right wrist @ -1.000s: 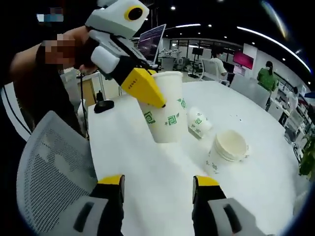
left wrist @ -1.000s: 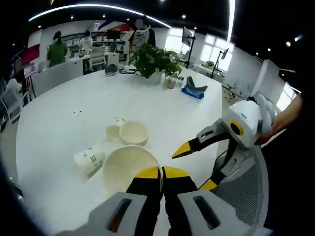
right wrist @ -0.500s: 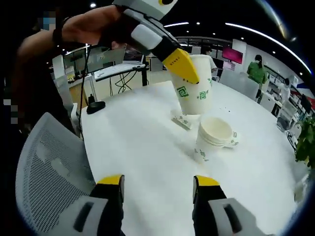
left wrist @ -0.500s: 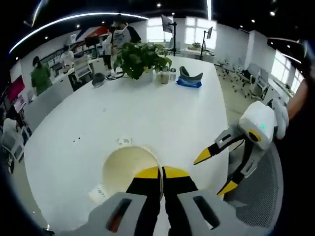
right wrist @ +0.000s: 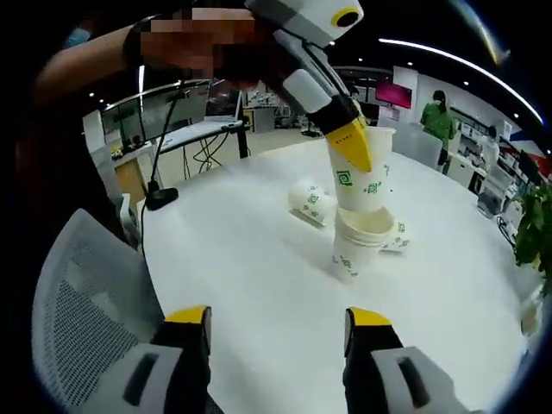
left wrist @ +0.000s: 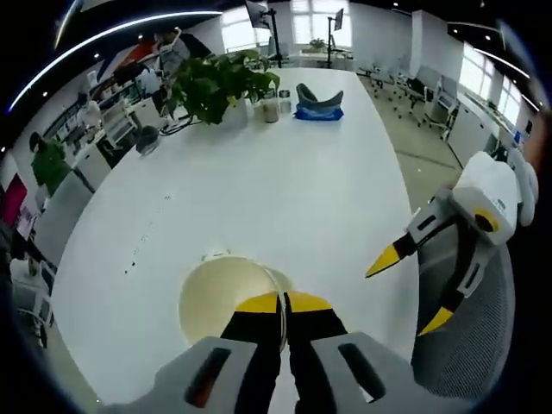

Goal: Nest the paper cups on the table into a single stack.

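Observation:
My left gripper [left wrist: 283,302] is shut on the rim of a white paper cup [left wrist: 222,300] with green marks, and I look down into its open mouth. In the right gripper view the left gripper [right wrist: 354,148] holds that cup [right wrist: 362,177] upright, its base right at the mouth of an upright paper cup [right wrist: 355,246] on the white table [right wrist: 250,267]. A cup [right wrist: 309,200] lies on its side to the left. Another cup [right wrist: 399,238] lies behind the upright one. My right gripper [right wrist: 278,317] stands open with nothing between its fingers, near the table edge; it appears in the left gripper view too [left wrist: 410,291].
A grey mesh chair back [right wrist: 82,302] sits at the near table edge. A potted plant [left wrist: 214,84], small jars and a blue and grey object [left wrist: 317,102] stand at the far end. A black stand [right wrist: 159,194] is at the left edge. People stand behind.
The left gripper has carried its cup across and down to the mouth of the upright cup. The right gripper stays open near the table edge.

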